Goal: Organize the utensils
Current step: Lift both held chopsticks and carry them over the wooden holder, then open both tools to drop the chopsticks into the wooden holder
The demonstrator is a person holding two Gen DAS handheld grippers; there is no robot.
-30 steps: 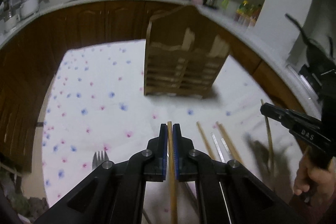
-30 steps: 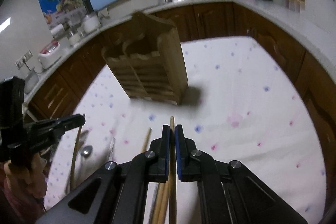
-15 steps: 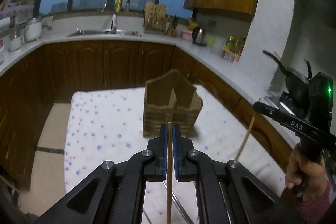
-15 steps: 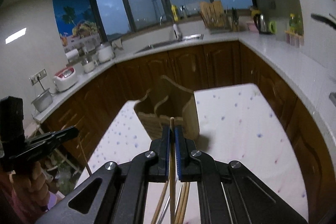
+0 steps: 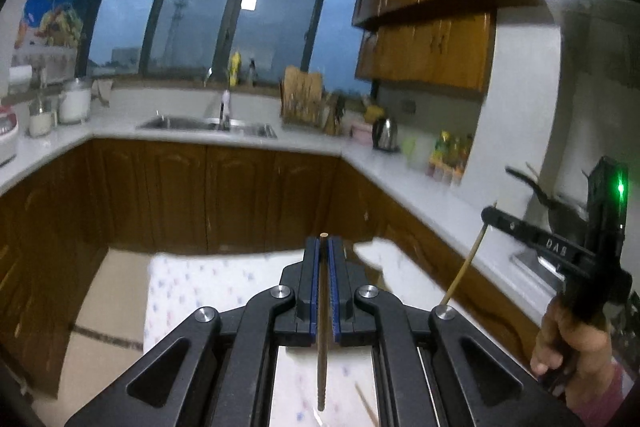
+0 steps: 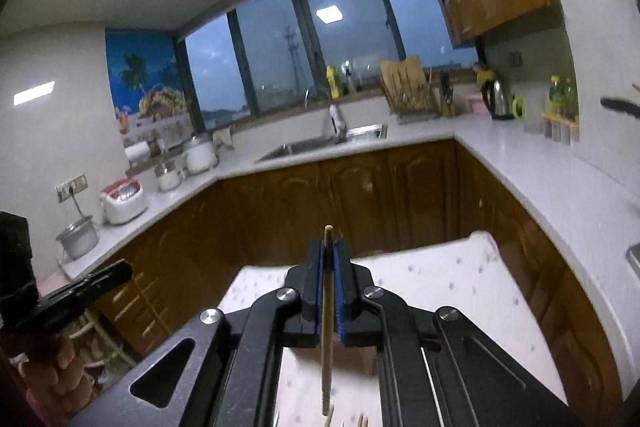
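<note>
My left gripper [image 5: 323, 242] is shut on a wooden chopstick [image 5: 322, 331] that runs back between the fingers and hangs over the table. My right gripper [image 6: 328, 246] is shut on a second wooden chopstick [image 6: 327, 327]. Both are raised high above the floral tablecloth [image 5: 208, 287], tilted up toward the kitchen. The right gripper also shows in the left wrist view [image 5: 490, 215] with its chopstick [image 5: 468, 259] hanging down. The left gripper shows at the left of the right wrist view [image 6: 116, 273]. The wooden utensil holder is hidden behind the grippers. More chopsticks [image 5: 366, 403] lie on the cloth below.
Brown cabinets and a white counter [image 5: 420, 183] wrap around the table. A sink [image 5: 208, 125], kettle [image 5: 384, 133] and bottles stand on the counter. A wok [image 5: 560, 215] sits at the right. The tablecloth also shows in the right wrist view [image 6: 460, 291].
Both grippers have risen and tilted upward with their chopsticks. The utensil holder, seen ahead before, has dropped out of sight behind the fingers.
</note>
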